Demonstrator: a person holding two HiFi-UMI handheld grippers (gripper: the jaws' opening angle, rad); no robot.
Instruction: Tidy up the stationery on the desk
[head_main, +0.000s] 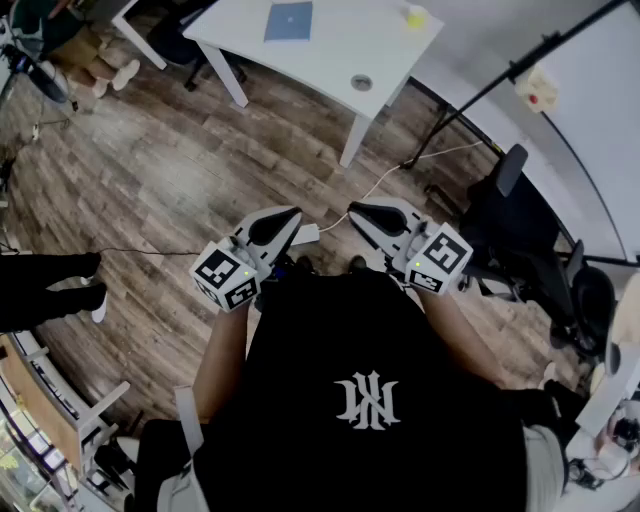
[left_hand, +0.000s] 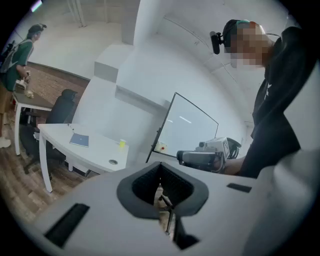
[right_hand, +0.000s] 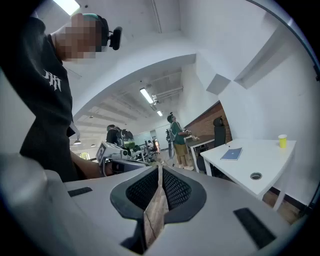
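Stationery is untouched as far as I can see: the blue notebook (head_main: 289, 20) and a small yellow cup-like thing (head_main: 415, 17) both sit on the white desk (head_main: 330, 62), well ahead of both grippers across open wood floor. Nothing has been gathered, stacked or moved aside. I'd call the task not yet started, with all of it left to do: close the distance to the desk, then pick and sort.

From the left gripper (head_main: 289, 213) the desk is ahead and off to the left of its jaws. From the right gripper (head_main: 359, 212) it is ahead and off to the right. That fits both noses being toed in toward each other.

Jaws:
- Left: together, only a thin slit with floor showing through, nothing between the pads.
- Right: together too, only a sliver of floor showing, empty.

Pose: the person stands back from the desk with both grippers held out in front of the torso, side by side and near each other, at about the same height. Both run close to level with a slight nose-down tilt, marker cubes facing up toward the head camera. Forearms are tucked in and elbows bent. It reads as a ready or carry stance, not a reach.
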